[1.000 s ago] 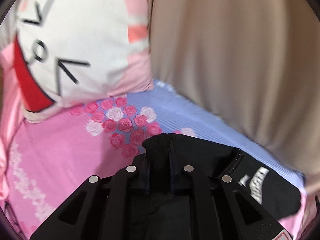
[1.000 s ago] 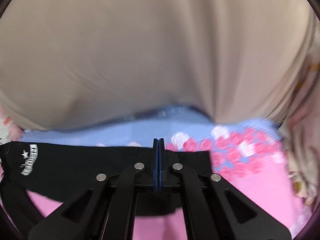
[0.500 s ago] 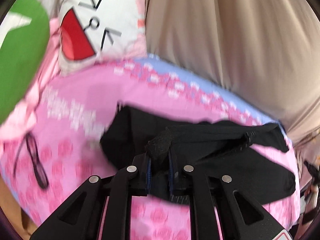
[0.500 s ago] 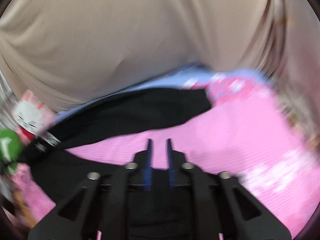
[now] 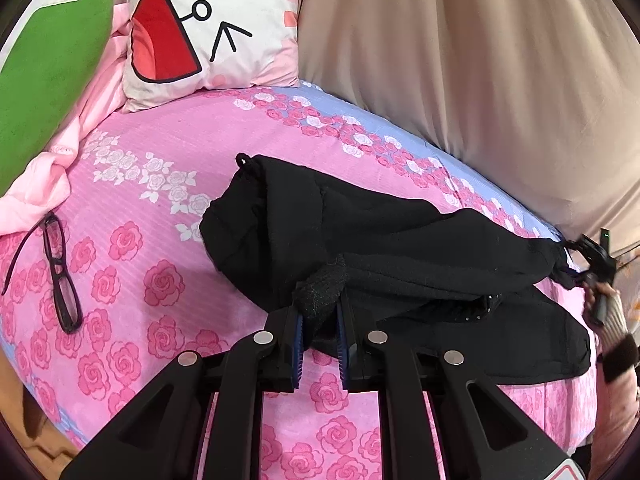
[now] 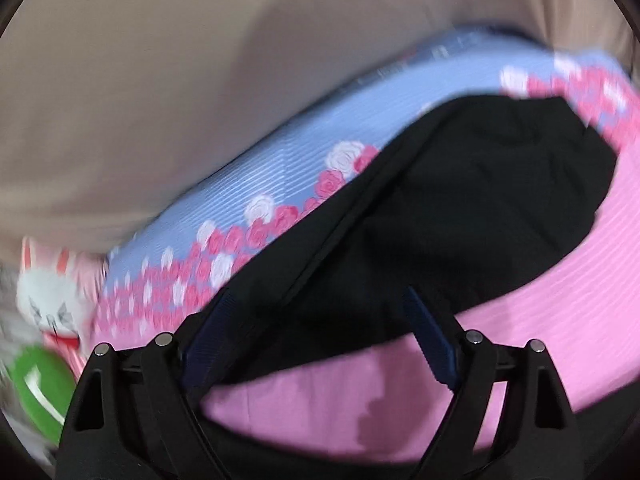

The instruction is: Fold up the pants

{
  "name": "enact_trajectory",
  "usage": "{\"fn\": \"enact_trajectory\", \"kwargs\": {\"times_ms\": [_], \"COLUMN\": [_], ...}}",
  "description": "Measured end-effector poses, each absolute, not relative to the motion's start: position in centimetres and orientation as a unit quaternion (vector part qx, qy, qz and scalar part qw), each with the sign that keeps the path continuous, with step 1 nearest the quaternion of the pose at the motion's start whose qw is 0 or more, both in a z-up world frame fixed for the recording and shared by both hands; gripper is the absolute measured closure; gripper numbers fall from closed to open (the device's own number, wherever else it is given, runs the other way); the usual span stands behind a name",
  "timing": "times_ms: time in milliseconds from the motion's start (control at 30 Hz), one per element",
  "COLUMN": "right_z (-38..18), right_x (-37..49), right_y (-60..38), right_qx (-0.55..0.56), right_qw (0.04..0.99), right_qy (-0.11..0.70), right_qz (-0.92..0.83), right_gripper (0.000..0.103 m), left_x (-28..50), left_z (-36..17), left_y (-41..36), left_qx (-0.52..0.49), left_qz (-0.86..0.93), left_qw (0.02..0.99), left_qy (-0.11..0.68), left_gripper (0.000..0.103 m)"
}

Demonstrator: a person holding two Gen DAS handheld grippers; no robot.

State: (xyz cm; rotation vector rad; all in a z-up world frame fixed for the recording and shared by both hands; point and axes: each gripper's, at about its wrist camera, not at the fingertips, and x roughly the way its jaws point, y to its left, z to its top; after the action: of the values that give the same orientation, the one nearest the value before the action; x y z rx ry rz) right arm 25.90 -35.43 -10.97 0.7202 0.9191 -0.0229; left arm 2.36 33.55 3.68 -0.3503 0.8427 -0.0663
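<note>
Black pants (image 5: pixel 384 240) lie bunched on a pink rose-print bed sheet (image 5: pixel 132 184). My left gripper (image 5: pixel 319 312) is shut on a thick black fold of the pants at their near edge. In the blurred right wrist view, my right gripper (image 6: pixel 320 312) is wide open, its blue pads spread on either side of the pants (image 6: pixel 460 208), which lie on the sheet (image 6: pixel 540 328) under and beyond the jaws. The right gripper also shows small at the right edge of the left wrist view (image 5: pixel 592 264), at the pants' far end.
Black glasses (image 5: pixel 60 276) lie on the sheet at left. A white cartoon pillow (image 5: pixel 208 20) and a green cushion (image 5: pixel 44 52) sit at the head. A beige curtain (image 5: pixel 480 60) hangs along the bed's far side. The operator's sleeve (image 5: pixel 616 364) is at right.
Both grippers pulled back from the curtain side, dragging the pants across the bed. My right gripper went from shut to wide open, letting go. My left gripper stays closed on the fabric.
</note>
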Motion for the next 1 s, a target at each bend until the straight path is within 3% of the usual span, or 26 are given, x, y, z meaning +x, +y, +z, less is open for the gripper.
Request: {"fn": "enact_trajectory", "kwargs": {"times_ms": [33,67,100,200,367,500,567,667,700,733,800,867,1000], "right_z": [-11.2,-11.4,-11.2,-7.6,-1.2,-5.7,-9.3,-11.3,-11.1,-10.6,-9.2,-7.8,-6.3], "right_x": [26.3,26.8,26.9,24.0,10.5,1.3,0.6,0.3,0.0,-0.3,-1.0,-1.7,-2.6], "right_y": [-35.5,-35.4,-35.5,-35.7,-35.8,-34.3,-33.7,-34.2,-34.5,-34.7,-35.1,-35.7,-37.8], "right_qx": [0.346,0.35,0.365,0.363,0.306,0.26,0.247,0.271,0.283,0.286,0.276,0.261,0.283], "right_qw": [0.834,0.833,0.83,0.859,0.908,0.911,0.896,0.883,0.883,0.885,0.898,0.908,0.908], "right_qy": [0.43,0.428,0.421,0.359,0.274,0.315,0.367,0.381,0.374,0.366,0.343,0.329,0.31], "right_qz": [-0.008,-0.005,0.001,0.035,0.085,0.059,0.038,0.029,0.031,0.032,0.019,0.011,-0.006], "right_gripper": [0.059,0.074,0.099,0.099,0.099,0.097,0.094,0.089,0.082,0.061,0.033,0.031,0.031], "left_x": [2.6,2.8,3.1,3.7,4.0,4.4,4.6,3.5,2.9,1.7,-0.7,-2.2,-2.5], "left_z": [3.7,3.7,3.8,4.7,5.3,3.0,1.2,0.4,0.5,0.8,1.2,1.0,-0.6], "left_y": [33.6,33.6,33.6,34.0,36.1,37.1,37.0,37.8,38.0,38.5,39.4,40.1,40.3], "left_qx": [-0.168,-0.167,-0.167,-0.159,-0.155,-0.176,-0.182,-0.234,-0.25,-0.274,-0.311,-0.351,-0.433], "left_qz": [-0.032,-0.031,-0.03,-0.028,-0.022,-0.034,-0.033,-0.031,-0.034,-0.038,-0.045,-0.039,-0.073], "left_qw": [0.897,0.897,0.897,0.902,0.907,0.898,0.893,0.889,0.887,0.884,0.88,0.872,0.833], "left_qy": [0.407,0.407,0.408,0.4,0.39,0.402,0.411,0.391,0.386,0.377,0.356,0.339,0.337], "left_gripper": [0.092,0.092,0.092,0.092,0.09,0.089,0.082,0.075,0.072,0.064,0.046,0.033,0.033]}}
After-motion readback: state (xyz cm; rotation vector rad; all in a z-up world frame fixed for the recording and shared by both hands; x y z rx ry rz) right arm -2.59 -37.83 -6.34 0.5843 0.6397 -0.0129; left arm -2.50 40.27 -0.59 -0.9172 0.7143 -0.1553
